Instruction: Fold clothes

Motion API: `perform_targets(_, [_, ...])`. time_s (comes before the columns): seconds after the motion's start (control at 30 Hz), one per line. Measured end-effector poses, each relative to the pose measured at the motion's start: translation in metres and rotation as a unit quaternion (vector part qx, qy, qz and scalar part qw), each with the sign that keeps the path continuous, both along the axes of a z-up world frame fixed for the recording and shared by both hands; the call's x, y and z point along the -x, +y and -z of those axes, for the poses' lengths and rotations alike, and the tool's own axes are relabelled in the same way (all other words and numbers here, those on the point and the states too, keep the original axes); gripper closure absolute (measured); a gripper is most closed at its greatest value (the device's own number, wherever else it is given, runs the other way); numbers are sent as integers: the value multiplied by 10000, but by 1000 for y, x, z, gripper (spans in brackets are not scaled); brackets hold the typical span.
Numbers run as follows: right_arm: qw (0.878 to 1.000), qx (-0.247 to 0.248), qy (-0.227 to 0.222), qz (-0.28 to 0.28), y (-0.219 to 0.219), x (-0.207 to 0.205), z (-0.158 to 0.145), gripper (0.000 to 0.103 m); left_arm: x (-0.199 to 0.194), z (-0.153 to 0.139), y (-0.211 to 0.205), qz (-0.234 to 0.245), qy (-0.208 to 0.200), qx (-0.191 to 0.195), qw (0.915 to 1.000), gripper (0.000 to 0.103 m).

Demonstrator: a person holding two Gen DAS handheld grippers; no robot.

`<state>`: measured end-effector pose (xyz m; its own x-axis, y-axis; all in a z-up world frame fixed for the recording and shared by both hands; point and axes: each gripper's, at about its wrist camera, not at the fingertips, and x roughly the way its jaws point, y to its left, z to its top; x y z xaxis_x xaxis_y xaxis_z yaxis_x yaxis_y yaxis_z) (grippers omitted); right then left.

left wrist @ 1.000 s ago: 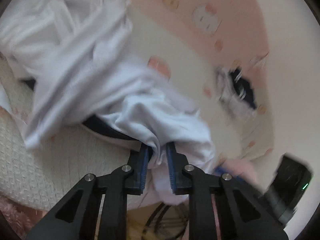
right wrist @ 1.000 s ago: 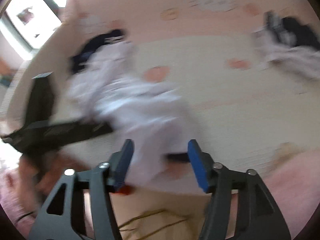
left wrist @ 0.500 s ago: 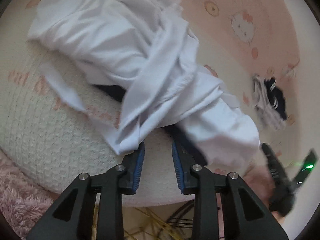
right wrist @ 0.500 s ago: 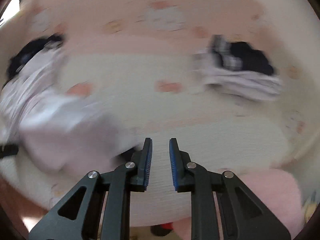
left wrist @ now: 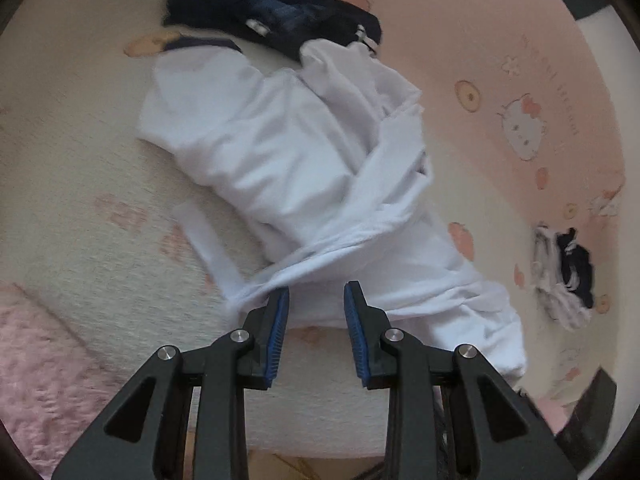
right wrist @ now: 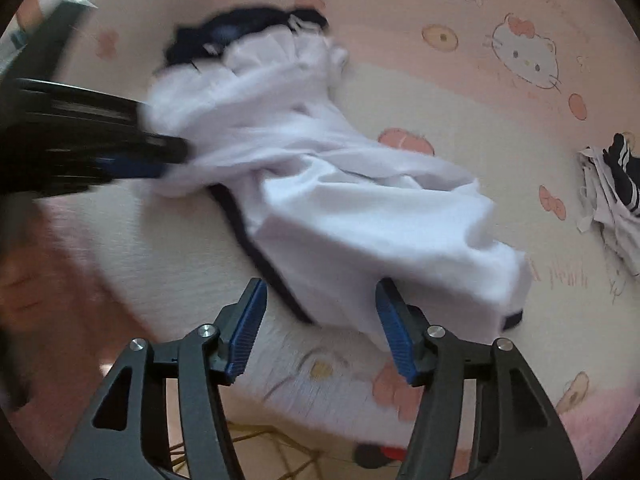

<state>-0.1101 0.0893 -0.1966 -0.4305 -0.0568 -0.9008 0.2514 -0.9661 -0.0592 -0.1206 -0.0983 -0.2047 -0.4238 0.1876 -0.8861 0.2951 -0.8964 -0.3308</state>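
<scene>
A crumpled white garment [left wrist: 304, 168] with dark navy trim lies across the cream and pink cartoon mat [left wrist: 80, 184]. A navy garment [left wrist: 272, 16] sits at its far end. My left gripper [left wrist: 316, 312] hovers at the white garment's near edge, its jaws opening; cloth lies beyond the tips and the pads press nothing. In the right wrist view the white garment [right wrist: 340, 200] ends in a trimmed hem between the fingers of my right gripper [right wrist: 320, 316]. Its jaws are opening and grip nothing. The left gripper [right wrist: 160, 160] shows there blurred at the left, against the cloth.
A small pile of white and navy clothes [left wrist: 564, 276] lies at the mat's far right, seen too in the right wrist view [right wrist: 612, 196]. A fluffy pink blanket [left wrist: 44, 368] borders the mat at the near left. Yellow cables [right wrist: 272, 444] lie under the mat's near edge.
The left gripper let go of the white cloth and drew back to its edge. The right gripper shut, then opened wide, swinging left and down to the hem.
</scene>
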Motion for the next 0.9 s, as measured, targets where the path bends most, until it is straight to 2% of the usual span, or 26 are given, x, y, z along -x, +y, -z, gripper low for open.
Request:
perform_targets(0.03, [9998,-174,68,37,2,2,3,43,-1,-3,0,-66,36,193,9998,62])
perform_targets(0.07, [9993,-348,136,74,4,5,6,43,1,-4,0,-95,69,201,9997,55])
perform_targets(0.1, [9984,-521,203,111,5,7,10,49,2,-5,-1,-107,100,127,9998,55])
perform_targets(0.13, [9971,-695,271,148,7,9,13,79,4,-6,-2,-120,132,53,9998,55])
perform_targets(0.17, [9964,-757,298,253,14,11,13,88,10,-5,8,-47,145,-101,9998,55])
perform_targets(0.27, [9957,-431,324,755,52,20,3,90,13,-6,48,841,234,-515,9949,55])
perform_targets(0.33, [9941,-342,392,955,75,24,-5,91,11,-8,80,1618,313,-679,9840,55])
perform_targets(0.37, [9935,-140,444,1035,84,25,-11,92,9,-9,99,2056,361,-706,9754,55])
perform_targets(0.43, [9913,280,563,1157,97,27,-25,92,4,-6,128,2606,362,-647,9626,55])
perform_targets(0.47, [9898,365,679,1195,99,23,-36,92,4,-2,137,2724,300,-498,9604,56])
perform_targets(0.5, [9885,373,825,1210,98,17,-47,92,6,3,144,2776,217,-318,9599,60])
perform_targets(0.53, [9870,372,986,1211,98,15,-57,92,8,8,150,2827,134,-139,9590,71])
perform_targets(0.57, [9850,401,1146,1224,98,12,-69,92,12,15,150,2711,3,24,9625,77])
perform_targets(0.63, [9807,445,1394,1295,102,5,-88,92,17,20,137,2248,-89,219,9741,80])
perform_targets(0.73, [9733,464,1732,1435,111,-3,-112,92,22,3,97,1253,316,497,9904,80])
perform_targets(0.8, [9695,593,1814,1537,112,-18,-124,92,17,-12,69,608,663,582,9942,79])
perform_targets(0.87, [9648,774,1890,1659,116,-30,-135,92,11,-29,41,-30,1058,562,9928,79])
perform_targets(0.9, [9618,841,1957,1720,118,-32,-140,92,7,-34,35,-197,1225,441,9913,80])
